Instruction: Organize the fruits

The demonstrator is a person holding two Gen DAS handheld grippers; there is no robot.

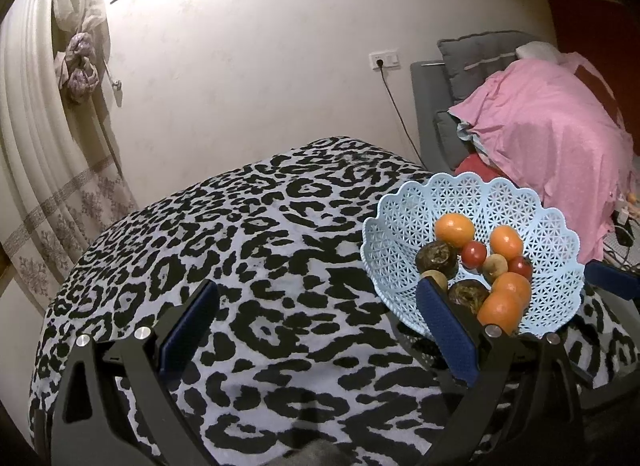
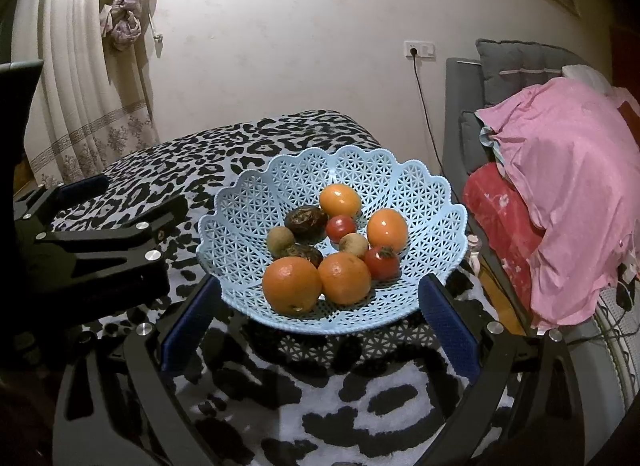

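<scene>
My right tongs (image 2: 320, 330) are spread wide and hold nothing; the blue basket (image 2: 256, 201) sits just ahead of them on the leopard-print surface (image 2: 168, 161), its near rim between the tips. In it lie four oranges (image 2: 292, 286), two tomatoes (image 2: 382, 262), two dark wrinkled fruits (image 2: 306, 219) and two small brown ones (image 2: 353, 244). My left tongs (image 1: 316, 322) are also wide open and empty, with the basket (image 1: 400, 217) ahead to their right, behind the right finger (image 1: 446, 330).
</scene>
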